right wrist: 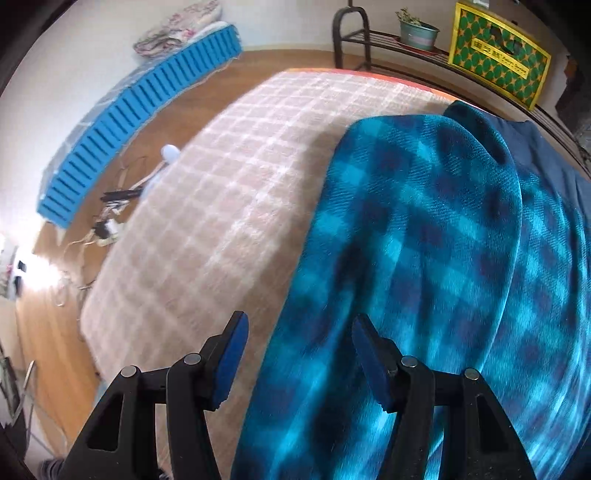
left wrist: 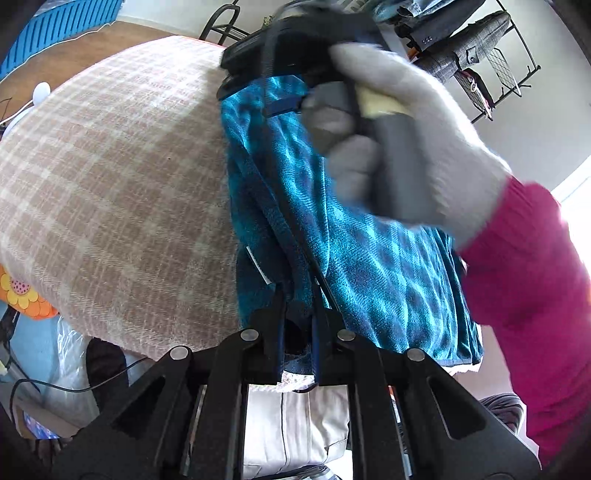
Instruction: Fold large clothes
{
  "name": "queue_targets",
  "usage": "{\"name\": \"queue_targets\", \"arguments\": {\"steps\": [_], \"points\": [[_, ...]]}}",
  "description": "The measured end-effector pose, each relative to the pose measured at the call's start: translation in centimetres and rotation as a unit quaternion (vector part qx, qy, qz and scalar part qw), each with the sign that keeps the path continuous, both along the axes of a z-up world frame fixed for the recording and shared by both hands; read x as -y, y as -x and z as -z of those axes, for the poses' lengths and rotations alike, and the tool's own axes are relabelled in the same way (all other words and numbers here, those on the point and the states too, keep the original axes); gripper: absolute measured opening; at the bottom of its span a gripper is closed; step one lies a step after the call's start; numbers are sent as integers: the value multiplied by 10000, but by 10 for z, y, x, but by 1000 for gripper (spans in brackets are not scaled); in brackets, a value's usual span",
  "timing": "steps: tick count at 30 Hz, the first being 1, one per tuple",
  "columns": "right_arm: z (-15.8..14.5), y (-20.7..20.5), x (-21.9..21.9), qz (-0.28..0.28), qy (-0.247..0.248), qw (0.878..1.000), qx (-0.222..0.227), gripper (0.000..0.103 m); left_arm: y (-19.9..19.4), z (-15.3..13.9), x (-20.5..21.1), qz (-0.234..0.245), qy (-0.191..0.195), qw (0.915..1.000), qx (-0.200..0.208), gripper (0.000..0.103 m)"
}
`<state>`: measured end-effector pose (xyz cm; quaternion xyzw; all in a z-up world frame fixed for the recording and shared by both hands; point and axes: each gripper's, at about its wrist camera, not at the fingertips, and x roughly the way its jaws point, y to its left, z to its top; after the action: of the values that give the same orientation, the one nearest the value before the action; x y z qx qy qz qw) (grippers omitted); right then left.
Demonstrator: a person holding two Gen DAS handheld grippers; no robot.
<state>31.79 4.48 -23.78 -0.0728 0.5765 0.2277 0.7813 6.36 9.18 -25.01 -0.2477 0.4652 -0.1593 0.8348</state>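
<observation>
The blue plaid fleece garment (right wrist: 424, 266) lies on a surface covered by a beige checked blanket (right wrist: 229, 206), taking up its right part in the right wrist view, with one folded layer lapping over another and a plain navy lining showing at the far edge. In the left wrist view the same garment (left wrist: 369, 258) runs from the near edge of the blanket (left wrist: 110, 192) up toward the far side, a small white label showing on a dark fold.

The left hand-held gripper (left wrist: 298, 325) has its jaws nearly together, pinched on a near edge of the fleece, dark cloth bunched between the pads. The right hand-held gripper (right wrist: 299, 354) stands with its jaws well apart above the near part of the garment; its blue pads touch nothing and the fabric lies below them, blurred. In the left wrist view the right hand-held gripper (left wrist: 295, 48) shows from behind over the far end of the garment, held by a hand in a grey glove (left wrist: 399, 147) with a magenta sleeve (left wrist: 535, 288).

Around this are a wooden floor (right wrist: 48, 332), a blue slatted panel (right wrist: 140, 122) against the wall, a metal rack (right wrist: 388, 37) with a potted plant (right wrist: 417, 29) and a yellow-green box (right wrist: 498, 55), and a clothes rack (left wrist: 480, 55) with hanging garments.
</observation>
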Motion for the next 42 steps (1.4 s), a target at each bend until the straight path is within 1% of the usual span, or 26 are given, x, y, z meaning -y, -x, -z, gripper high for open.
{"name": "queue_targets", "arguments": {"steps": [3,6,8,10,11,12,13,16,18,20,22,24,28,30,33,34,36,39,42], "points": [[18,-15,-7,105,370,9993,10,59,-1,0,3,68,41,10000,9,8],[28,-21,-7,66,486,9988,-41,56,-1,0,7,129,-12,9999,27,8],[28,-25,-10,2,560,9984,24,51,-1,-1,9,162,-2,9999,26,8],[27,-26,-12,-53,771,9969,108,31,-1,-2,8,197,-48,9998,48,8],[26,-27,-12,-82,854,9962,145,27,0,-4,10,219,-90,9997,67,8],[26,-29,-12,-107,892,9958,172,16,1,-5,12,240,-127,9996,94,8],[25,-30,-11,-103,891,9958,181,8,1,-6,14,256,-153,9995,112,8],[20,-34,7,27,430,9991,27,5,2,-11,22,314,-218,9991,176,8],[15,-38,25,171,-105,9997,-110,5,3,-15,25,354,-229,9989,214,8],[10,-41,45,333,-661,9970,-241,5,2,-19,30,394,-251,9986,241,8],[6,-43,64,474,-1141,9918,-338,4,0,-25,39,479,-370,9977,302,8],[3,-44,86,618,-1594,9844,-408,4,0,-28,47,558,-478,9966,362,8],[-4,-43,125,793,-2167,9722,-401,4,-1,-36,67,763,-667,9938,462,8],[-6,-44,147,932,-2519,9623,-422,4,-1,-41,78,887,-825,9912,531,8],[-9,-41,179,1113,-2919,9493,-359,4,-1,-45,94,1063,-978,9880,552,8],[-6,-41,187,1166,-2999,9462,-338,4,0,-45,99,1133,-1037,9866,552,8],[-1,-36,211,1355,-3228,9362,-316,4,1,-45,113,1278,-1183,9830,581,8],[15,-24,247,1696,-3561,9182,-363,4,4,-42,130,1506,-1347,9776,592,8],[35,-12,275,2006,-3749,9040,-437,4,8,-33,149,1748,-1470,9720,544,8]]}}
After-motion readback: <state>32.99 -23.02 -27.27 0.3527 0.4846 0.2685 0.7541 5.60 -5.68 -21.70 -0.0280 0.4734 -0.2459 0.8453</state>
